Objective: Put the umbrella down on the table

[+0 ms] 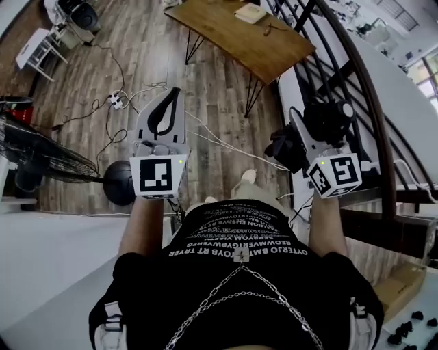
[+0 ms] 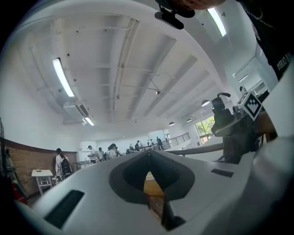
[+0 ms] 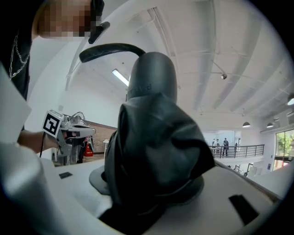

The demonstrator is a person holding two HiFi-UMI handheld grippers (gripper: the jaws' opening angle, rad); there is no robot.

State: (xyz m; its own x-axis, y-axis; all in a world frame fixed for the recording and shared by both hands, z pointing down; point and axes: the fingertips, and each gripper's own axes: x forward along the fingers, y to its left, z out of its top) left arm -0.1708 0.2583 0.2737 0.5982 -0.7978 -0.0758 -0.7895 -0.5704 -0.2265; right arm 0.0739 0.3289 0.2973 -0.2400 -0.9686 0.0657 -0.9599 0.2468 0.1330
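Observation:
A folded black umbrella sits between the jaws of my right gripper, which is shut on it at chest height, right of my body. In the right gripper view the umbrella fills the middle, its curved handle pointing up and left, and it hides the right gripper's pads. My left gripper is held level over the wooden floor, its tips touching and nothing between them; the left gripper view shows this gripper the same way. The wooden table stands ahead, apart from both grippers.
A beige flat object and a small dark item lie on the table. A standing fan with a round black base is at the left. Cables and a power strip lie on the floor. A dark stair railing runs along the right.

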